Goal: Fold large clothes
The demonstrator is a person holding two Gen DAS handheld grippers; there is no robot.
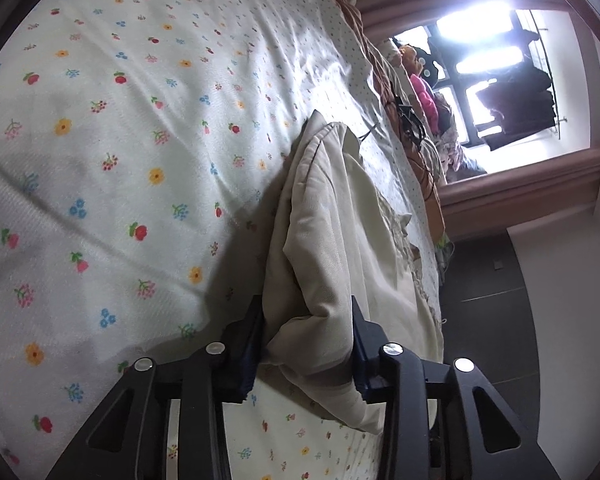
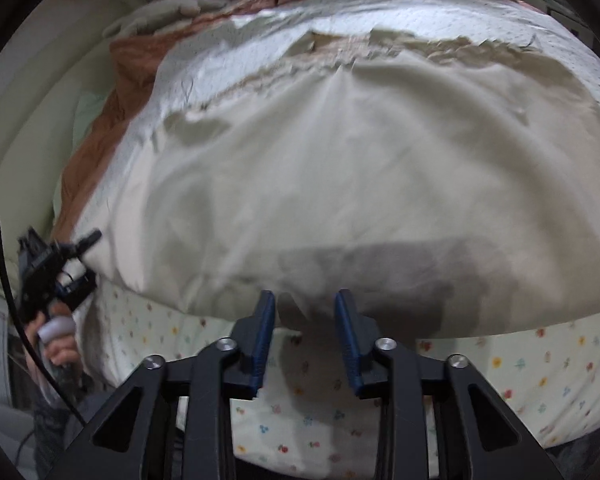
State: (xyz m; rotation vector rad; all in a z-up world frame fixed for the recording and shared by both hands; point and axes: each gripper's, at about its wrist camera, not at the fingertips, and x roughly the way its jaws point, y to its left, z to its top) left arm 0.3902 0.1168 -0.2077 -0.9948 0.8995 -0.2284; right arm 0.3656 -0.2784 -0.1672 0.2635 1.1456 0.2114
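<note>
- bed sheet (image 1: 112, 184): white with small red, yellow, blue and pink flowers, it fills the left and middle of the left wrist view and runs along the bottom of the right wrist view, wrinkled and lit from the window.
- cream garment (image 2: 340, 184): a large plain off-white cloth spread across the sheet, taking up most of the middle of the right wrist view; smooth with soft creases, a ragged lacy edge along its far side near the top of the frame, and a grey shadow on its near hem. in the left wrist view it is a thick bunched fold running from bottom centre up toward the middle.
- brown quilt (image 2: 100, 128): lies under the far edge of the sheet, at upper left.
- window (image 1: 492, 80): bright, at upper right, with dark clothes hanging by it.
- left claw (image 1: 306, 344): bottom centre, jaws narrowed onto the bunched corner of the garment, cloth pressed between the blue pads.
- right claw (image 2: 305, 334): bottom centre, jaws partly apart just at the garment's near hem, no cloth pinched between the pads.
- hand (image 2: 58, 344): lower left, holding the other claw's handle.
</note>
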